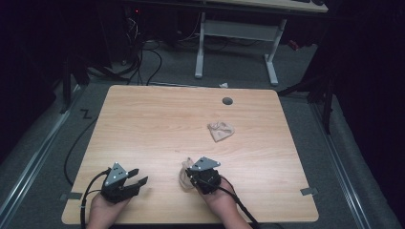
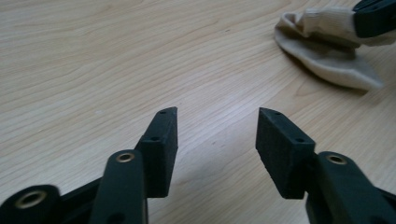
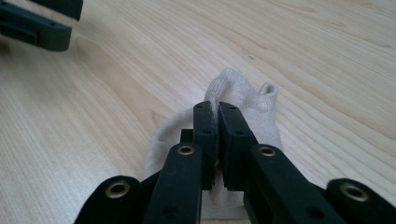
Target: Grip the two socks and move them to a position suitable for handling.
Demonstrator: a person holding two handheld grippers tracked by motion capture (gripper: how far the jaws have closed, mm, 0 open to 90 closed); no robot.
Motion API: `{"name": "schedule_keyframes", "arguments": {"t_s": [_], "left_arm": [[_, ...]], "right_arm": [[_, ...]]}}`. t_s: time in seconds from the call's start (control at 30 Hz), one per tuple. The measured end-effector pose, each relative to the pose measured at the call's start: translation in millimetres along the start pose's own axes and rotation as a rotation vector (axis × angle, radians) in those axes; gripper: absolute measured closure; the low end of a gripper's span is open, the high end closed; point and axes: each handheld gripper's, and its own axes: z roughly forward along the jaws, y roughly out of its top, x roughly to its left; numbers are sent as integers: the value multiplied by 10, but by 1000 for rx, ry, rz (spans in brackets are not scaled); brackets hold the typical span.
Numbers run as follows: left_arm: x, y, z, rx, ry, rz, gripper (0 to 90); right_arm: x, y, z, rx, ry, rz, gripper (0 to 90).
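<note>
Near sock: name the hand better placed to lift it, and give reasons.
Right. The right tongs are shut on the near sock, fabric pinched between them. The left tongs stand open over bare table, apart from it.

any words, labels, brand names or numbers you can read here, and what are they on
None: no readable text in any view.
The grippers' black jaws and grey plates, left gripper and right gripper, carry no markings.
The beige sock pinched by the right gripper is plain, as is the second sock farther up.
The wooden table bears no label.
</note>
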Motion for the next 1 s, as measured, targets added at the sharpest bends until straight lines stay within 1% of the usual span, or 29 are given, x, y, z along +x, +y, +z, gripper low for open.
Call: {"name": "schedule_keyframes", "arguments": {"t_s": [0.07,0.1,0.13,0.17,0.2,0.23,0.27,0.3,0.43,0.47,0.5,0.57,0.6,0.63,0.67,0.7,0.77,0.83,0.87,0.9,0.93,1.0], "left_arm": [[-103,39,26,-1,-9,26,546],[-180,69,48,-2,-8,49,561],[-221,88,62,-4,-11,58,592],[-286,121,89,-9,-25,66,613],[-323,141,106,-9,-32,76,645],[-418,191,155,-5,-54,94,698],[-418,191,155,-5,-54,94,716],[-476,216,190,-1,-67,101,716],[-615,286,340,18,-100,120,823],[-690,332,430,22,-118,129,830],[-690,332,430,22,-118,129,834],[-820,406,570,40,-143,163,835],[-820,406,570,40,-143,163,834],[-859,427,616,54,-153,172,834],[-905,440,677,73,-155,189,834],[-934,438,726,97,-148,207,834],[-943,406,788,138,-133,226,846],[-927,363,796,158,-116,234,854],[-886,327,758,151,-111,232,856],[-886,327,758,151,-111,232,856],[-864,316,735,153,-100,233,856],[-809,293,690,156,-91,225,856]], "right_arm": [[-37,3,-23,-13,-3,14,865],[-46,5,-35,-18,-5,14,865],[-60,9,-58,-25,-10,23,865],[-78,9,-65,-37,-13,21,864],[-103,8,-83,-42,-14,32,864],[-143,-4,-102,-51,-15,50,864],[-143,-4,-102,-51,-15,50,864],[-156,-11,-109,-51,-15,56,864],[-216,-53,-119,-61,-18,78,864],[-227,-58,-120,-65,-19,80,864],[-227,-58,-120,-65,-19,80,864],[-249,-73,-120,-69,-20,92,864],[-249,-73,-120,-69,-20,92,864],[-252,-75,-120,-69,-20,94,864],[-258,-77,-122,-70,-21,93,864],[-263,-80,-129,-71,-27,95,864],[-283,-88,-148,-74,-36,100,864],[-321,-109,-174,-74,-54,103,864],[-363,-147,-196,-66,-68,111,864],[-363,-147,-196,-66,-68,111,864],[-383,-170,-203,-59,-74,108,864],[-410,-230,-218,-46,-82,120,864]]}}
